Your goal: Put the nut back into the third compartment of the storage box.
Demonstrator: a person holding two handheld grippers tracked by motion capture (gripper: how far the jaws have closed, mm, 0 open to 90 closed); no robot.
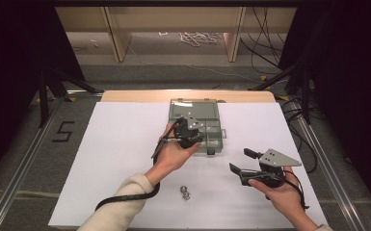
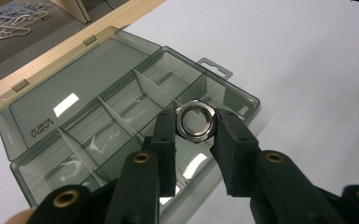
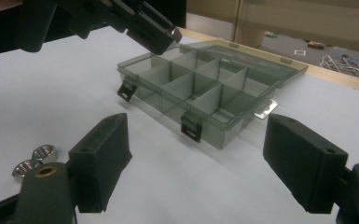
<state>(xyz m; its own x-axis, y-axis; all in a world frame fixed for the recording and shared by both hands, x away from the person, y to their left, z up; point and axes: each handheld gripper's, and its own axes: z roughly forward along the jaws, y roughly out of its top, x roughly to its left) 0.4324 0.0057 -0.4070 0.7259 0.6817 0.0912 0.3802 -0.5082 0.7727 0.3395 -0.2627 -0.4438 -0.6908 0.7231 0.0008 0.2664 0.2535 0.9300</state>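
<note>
One steel nut sits pinched by its flats in the left tongs above the open organiser box, right tongs released; any slackening could drop it into the wrong compartment or onto the desk.

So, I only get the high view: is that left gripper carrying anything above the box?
Observer: Yes. In the left gripper view, the left gripper has its jaws closed on a shiny hex nut, held above the open box.
Operator: Anything in the box already?
Observer: The right gripper view looks into it from the side, and every compartment I can see looks empty.
Operator: And the glint lower down in my picture?
Observer: Two small shiny metal pieces lying side by side on the white table, apart from the box. The right gripper sits near them, its jaws wide open with nothing between them.
</note>
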